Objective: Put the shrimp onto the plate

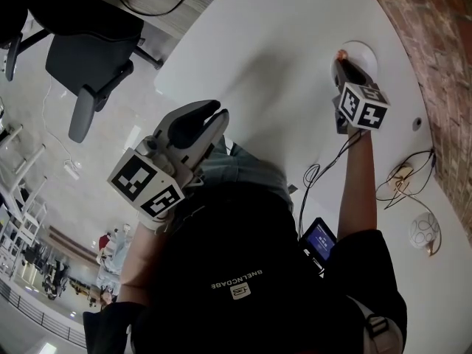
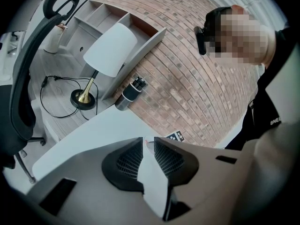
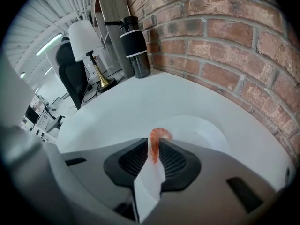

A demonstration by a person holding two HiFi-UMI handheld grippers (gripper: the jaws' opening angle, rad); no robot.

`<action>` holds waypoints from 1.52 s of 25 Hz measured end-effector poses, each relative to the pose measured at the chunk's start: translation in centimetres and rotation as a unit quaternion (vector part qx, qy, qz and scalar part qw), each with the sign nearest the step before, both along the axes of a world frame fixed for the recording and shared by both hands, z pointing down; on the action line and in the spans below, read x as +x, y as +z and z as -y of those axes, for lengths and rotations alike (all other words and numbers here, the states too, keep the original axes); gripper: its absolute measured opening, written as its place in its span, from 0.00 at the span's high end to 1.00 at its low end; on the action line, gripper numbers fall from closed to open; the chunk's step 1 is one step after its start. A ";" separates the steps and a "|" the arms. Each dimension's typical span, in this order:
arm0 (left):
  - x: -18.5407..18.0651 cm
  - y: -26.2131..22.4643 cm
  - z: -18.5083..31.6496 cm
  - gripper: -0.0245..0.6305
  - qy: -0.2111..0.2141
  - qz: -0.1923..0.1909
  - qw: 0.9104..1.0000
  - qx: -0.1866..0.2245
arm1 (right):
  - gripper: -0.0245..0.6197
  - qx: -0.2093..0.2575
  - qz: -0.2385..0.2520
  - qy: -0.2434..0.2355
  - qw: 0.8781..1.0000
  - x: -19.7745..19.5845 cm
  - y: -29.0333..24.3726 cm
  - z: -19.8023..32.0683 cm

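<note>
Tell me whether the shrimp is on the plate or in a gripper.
In a gripper: the orange shrimp is pinched between the jaws of the right gripper, over the round white plate.

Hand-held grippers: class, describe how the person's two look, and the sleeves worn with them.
Both the left hand-held gripper and the right hand-held gripper have pale grey, rounded bodies with black ribbed pads inside the jaws. Each carries a white cube printed with black square markers. The person wears a black short-sleeved shirt.
</note>
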State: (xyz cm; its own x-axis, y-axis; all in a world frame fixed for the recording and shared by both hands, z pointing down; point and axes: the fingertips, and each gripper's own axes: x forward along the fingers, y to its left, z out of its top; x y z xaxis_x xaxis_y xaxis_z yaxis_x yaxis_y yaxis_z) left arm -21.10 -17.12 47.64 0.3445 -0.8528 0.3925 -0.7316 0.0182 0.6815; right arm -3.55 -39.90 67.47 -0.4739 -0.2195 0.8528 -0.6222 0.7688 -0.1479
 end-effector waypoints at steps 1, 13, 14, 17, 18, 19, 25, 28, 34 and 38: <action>0.0 -0.1 0.0 0.87 0.000 0.000 1.000 0.000 | 0.87 -0.003 0.004 0.001 1.000 0.0 -0.1 -0.1; 1.4 -2.1 -0.6 0.87 0.014 -0.001 0.999 0.030 | 0.87 0.040 0.031 0.016 0.999 1.0 -5.0 -0.2; 1.5 -2.5 -0.6 0.87 0.017 0.000 0.999 0.034 | 0.87 0.045 0.034 0.018 0.998 1.2 -5.7 -0.3; 2.1 -3.4 -0.8 0.87 0.029 0.003 0.999 0.045 | 0.87 0.060 0.046 0.022 0.997 1.5 -8.3 -0.9; 2.3 -3.7 -0.9 0.87 0.034 0.004 0.998 0.047 | 0.87 0.066 0.051 0.022 0.996 1.6 -9.3 -1.1; 2.4 -4.0 -0.9 0.87 0.038 0.004 0.998 0.050 | 0.87 0.074 0.056 0.023 0.995 1.6 -10.3 -1.4; 3.3 -7.0 -0.4 0.87 0.076 0.016 0.993 0.085 | 0.87 0.133 0.089 0.026 0.987 2.0 -17.8 -3.6; 3.1 -8.6 0.3 0.87 0.093 0.023 0.990 0.103 | 0.87 0.161 0.100 0.029 0.981 2.0 -21.4 -4.4; 3.3 -10.9 1.2 0.87 0.122 0.041 0.984 0.124 | 0.87 0.199 0.125 0.046 0.971 2.4 -26.4 -5.8; 4.0 -12.3 1.7 0.87 0.140 0.055 0.979 0.140 | 0.87 0.214 0.153 0.063 0.963 3.2 -29.7 -7.1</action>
State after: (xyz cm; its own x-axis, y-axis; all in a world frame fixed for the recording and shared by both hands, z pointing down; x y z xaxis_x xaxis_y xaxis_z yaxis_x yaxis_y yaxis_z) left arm -17.13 -18.79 35.30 0.5488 -0.8107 0.2040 -0.7503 -0.3701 0.5478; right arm -0.30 -32.75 37.72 -0.6360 -0.5912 0.4960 -0.6916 0.7218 -0.0266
